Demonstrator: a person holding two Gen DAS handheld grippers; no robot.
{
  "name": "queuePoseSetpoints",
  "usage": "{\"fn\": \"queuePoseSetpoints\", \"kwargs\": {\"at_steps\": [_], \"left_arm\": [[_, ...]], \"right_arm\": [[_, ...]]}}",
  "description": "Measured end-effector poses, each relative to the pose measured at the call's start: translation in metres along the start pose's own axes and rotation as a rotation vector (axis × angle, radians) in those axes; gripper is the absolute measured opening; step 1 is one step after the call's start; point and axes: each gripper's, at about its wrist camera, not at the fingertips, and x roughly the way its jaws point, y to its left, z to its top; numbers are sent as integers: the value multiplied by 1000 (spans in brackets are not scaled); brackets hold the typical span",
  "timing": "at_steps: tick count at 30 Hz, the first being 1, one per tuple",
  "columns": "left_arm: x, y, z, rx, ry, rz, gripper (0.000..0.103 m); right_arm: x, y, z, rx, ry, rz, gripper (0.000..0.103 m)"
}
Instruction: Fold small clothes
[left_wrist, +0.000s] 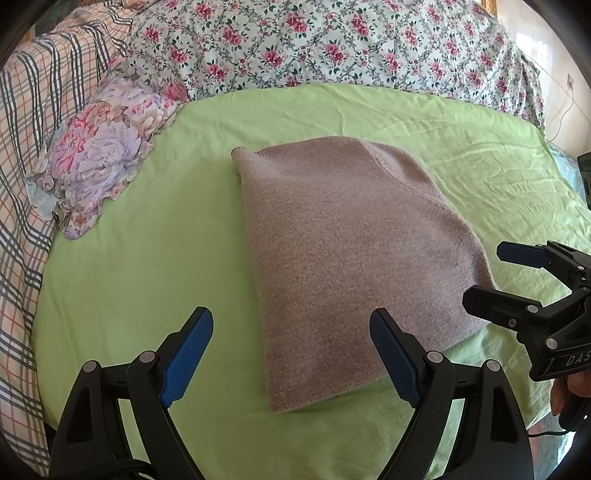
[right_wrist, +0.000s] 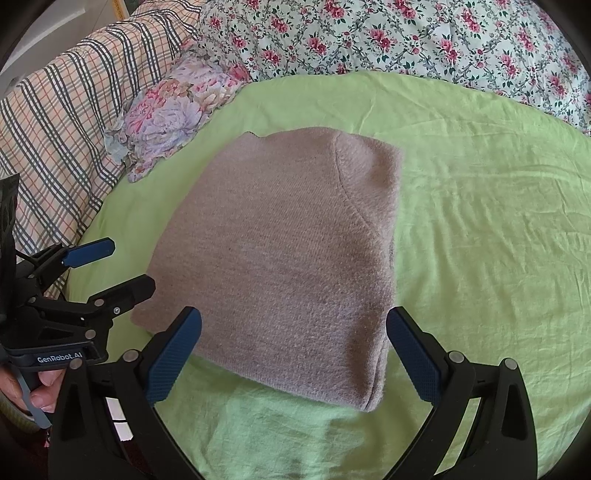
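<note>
Bedding fills both views: a green sheet (left_wrist: 129, 258) covers the bed, with a rose-print duvet (left_wrist: 332, 40) bunched along its far edge and a plaid blanket (left_wrist: 33, 147) heaped down the left side. Just beside the plaid blanket, a ruffled floral pillow (left_wrist: 99, 162) lies on the sheet, near the folded garment's far left corner but apart from it. That garment, a mauve knit sweater (right_wrist: 280, 251), lies flat in a folded rectangle at the middle of the sheet, nothing on top of it. The left gripper (left_wrist: 291, 354) hovers over the sweater's near left corner, jaws spread wide and empty. The right gripper (right_wrist: 295, 354) hangs over the near right corner, its jaws likewise wide apart, holding nothing.
</note>
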Motion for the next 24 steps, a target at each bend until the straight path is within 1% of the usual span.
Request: {"fn": "queuePoseSetpoints", "kwargs": {"at_steps": [15, 24], "left_arm": [[-1, -2, 3, -9, -3, -5, 87], [0, -4, 3, -7, -4, -5, 87]], "right_arm": [[-1, -1, -1, 14, -2, 7, 100], [-2, -1, 4, 14, -13, 8, 100]]}}
